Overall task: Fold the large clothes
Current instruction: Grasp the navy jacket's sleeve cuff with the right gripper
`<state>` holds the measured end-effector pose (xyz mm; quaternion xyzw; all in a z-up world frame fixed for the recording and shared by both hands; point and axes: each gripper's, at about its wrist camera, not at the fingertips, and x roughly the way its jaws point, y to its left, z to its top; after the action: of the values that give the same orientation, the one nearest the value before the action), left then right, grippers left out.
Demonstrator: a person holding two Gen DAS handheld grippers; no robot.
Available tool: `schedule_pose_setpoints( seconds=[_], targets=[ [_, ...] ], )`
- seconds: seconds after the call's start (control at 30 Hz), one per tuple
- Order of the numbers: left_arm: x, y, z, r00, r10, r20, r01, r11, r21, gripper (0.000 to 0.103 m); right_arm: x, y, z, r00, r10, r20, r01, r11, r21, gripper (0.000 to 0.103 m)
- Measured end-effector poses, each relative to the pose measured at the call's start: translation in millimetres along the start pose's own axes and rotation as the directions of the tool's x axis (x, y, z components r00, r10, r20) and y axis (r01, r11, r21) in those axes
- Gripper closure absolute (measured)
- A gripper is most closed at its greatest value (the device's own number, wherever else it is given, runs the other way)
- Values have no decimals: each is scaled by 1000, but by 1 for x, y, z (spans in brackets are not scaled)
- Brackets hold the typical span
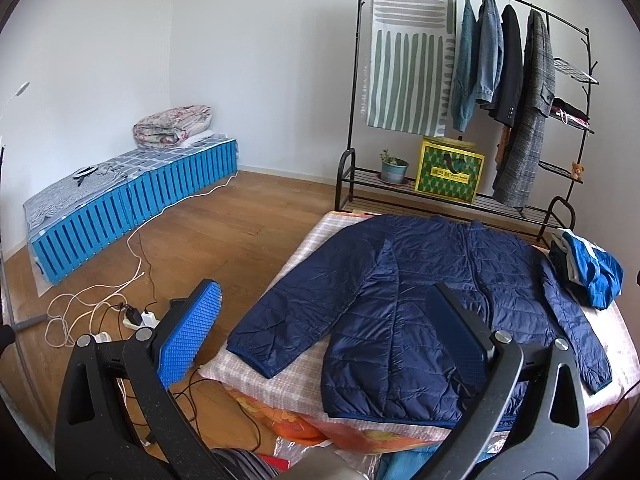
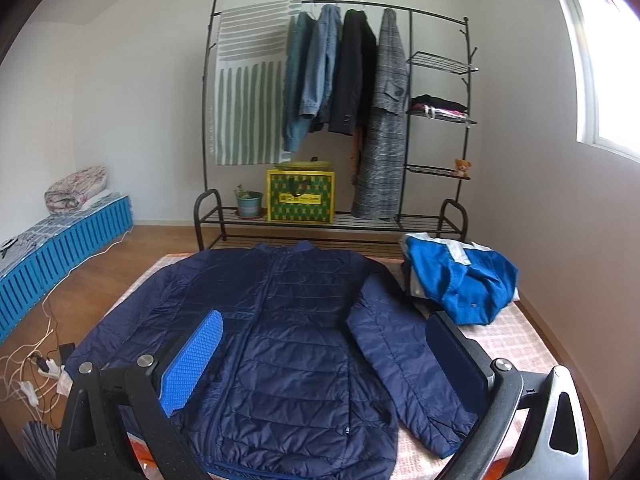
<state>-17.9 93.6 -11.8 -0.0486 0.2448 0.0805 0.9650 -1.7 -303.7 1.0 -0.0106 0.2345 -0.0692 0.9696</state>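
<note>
A navy quilted puffer jacket (image 1: 432,280) lies flat, front up, sleeves spread, on a checked pink cloth over a low bed (image 1: 304,248). It also shows in the right wrist view (image 2: 288,320). My left gripper (image 1: 324,336) is open and empty, held above the jacket's near left hem and left sleeve. My right gripper (image 2: 320,356) is open and empty, held above the jacket's lower body, with the right sleeve (image 2: 404,360) under its right finger.
A pile of blue and white clothes (image 2: 464,280) sits at the bed's far right corner. A black clothes rack (image 2: 336,120) with hanging coats, a yellow box and a plant pot stands behind. A blue slatted mattress base (image 1: 132,200) and floor cables (image 1: 112,304) lie to the left.
</note>
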Motion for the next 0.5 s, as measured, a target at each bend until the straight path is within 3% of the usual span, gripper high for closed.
schedule_pose_setpoints(
  seconds=[0.13, 0.23, 0.37, 0.5],
  targets=[
    [1, 29, -11, 999, 46, -3, -46, 999, -25, 0, 26, 42, 2, 994, 106, 19, -105, 992, -65, 0],
    [1, 52, -21, 996, 87, -17, -88, 995, -41, 0, 43, 81, 2, 972, 233, 36, -226, 965, -131, 0],
    [-1, 84, -32, 988, 147, -42, -150, 985, -79, 3, 71, 145, 1, 920, 389, -43, -388, 892, -231, 3],
    [-6, 117, -45, 975, 208, -74, -217, 967, -135, 10, 98, 213, -12, 835, 521, -177, -551, 782, -293, 14]
  ],
)
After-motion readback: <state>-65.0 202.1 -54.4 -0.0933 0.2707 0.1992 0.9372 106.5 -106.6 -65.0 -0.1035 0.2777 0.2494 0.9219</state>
